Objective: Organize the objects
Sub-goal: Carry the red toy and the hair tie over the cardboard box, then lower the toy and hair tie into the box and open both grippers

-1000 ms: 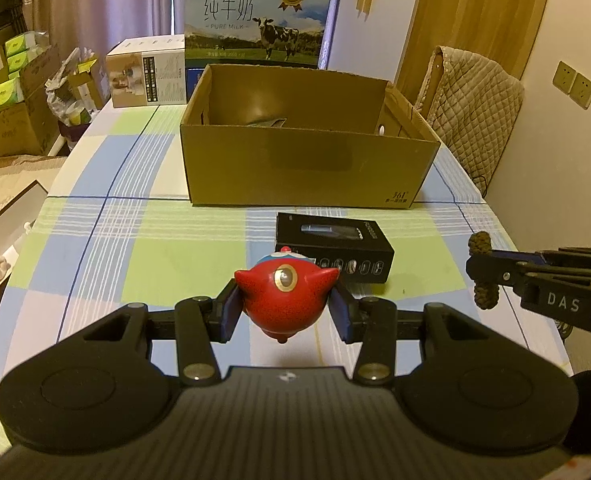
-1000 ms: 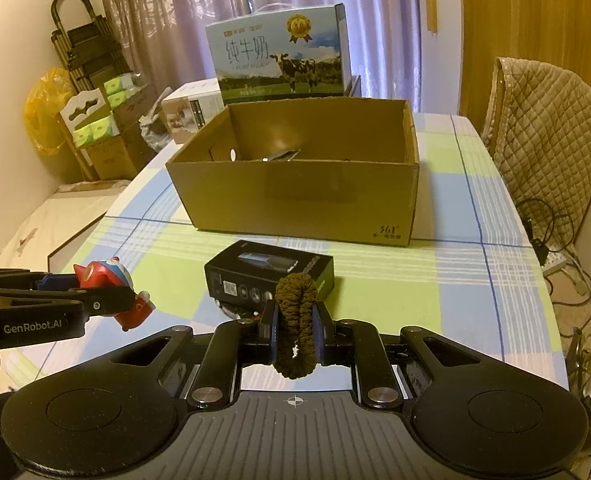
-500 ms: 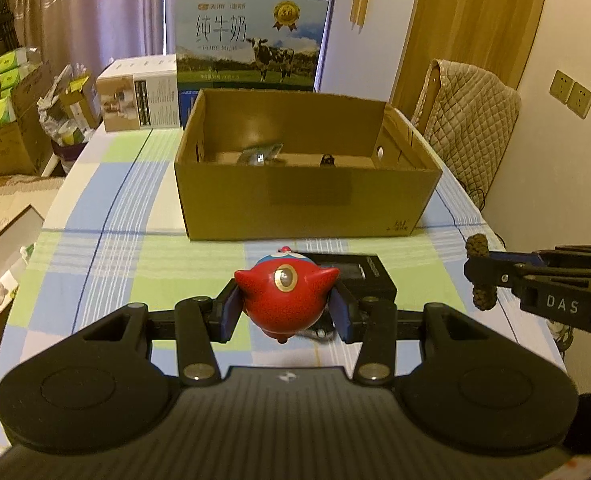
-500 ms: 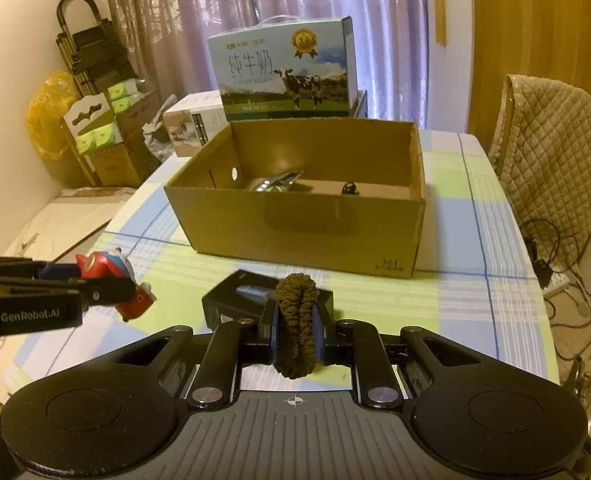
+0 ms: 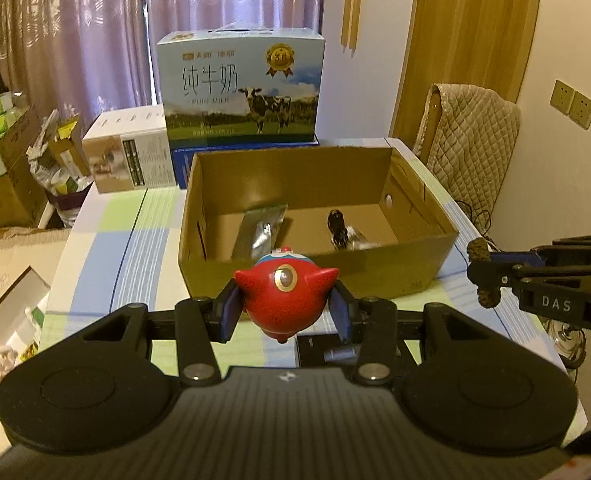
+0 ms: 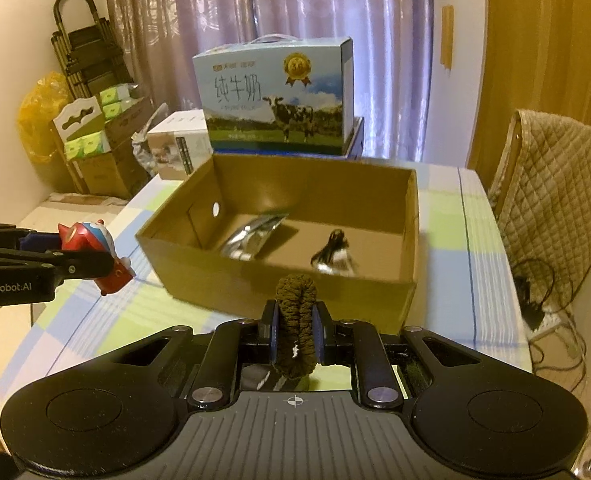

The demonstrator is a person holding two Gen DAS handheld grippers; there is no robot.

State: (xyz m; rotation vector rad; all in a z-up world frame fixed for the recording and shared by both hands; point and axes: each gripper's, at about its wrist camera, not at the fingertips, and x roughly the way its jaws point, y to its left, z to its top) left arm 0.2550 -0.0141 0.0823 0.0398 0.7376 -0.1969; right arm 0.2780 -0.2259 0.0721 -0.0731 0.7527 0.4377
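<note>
So my left gripper (image 5: 286,312) is clamped on the red toy (image 5: 285,300), held up in the air just in front of the cardboard box (image 5: 319,272). My right gripper (image 6: 294,326) is squeezed onto a brown scrunchie (image 6: 296,324), also just short of the box's near wall. Inside the box there's a silvery foil pouch (image 6: 251,234) towards the left and something dark and shiny (image 6: 331,256) to its right, maybe a hair clip, too blurry to call. A black box (image 5: 327,350) sits on the table in front of the cardboard box, mostly hidden behind my left gripper. The milk carton (image 5: 241,92) stands behind the box
</note>
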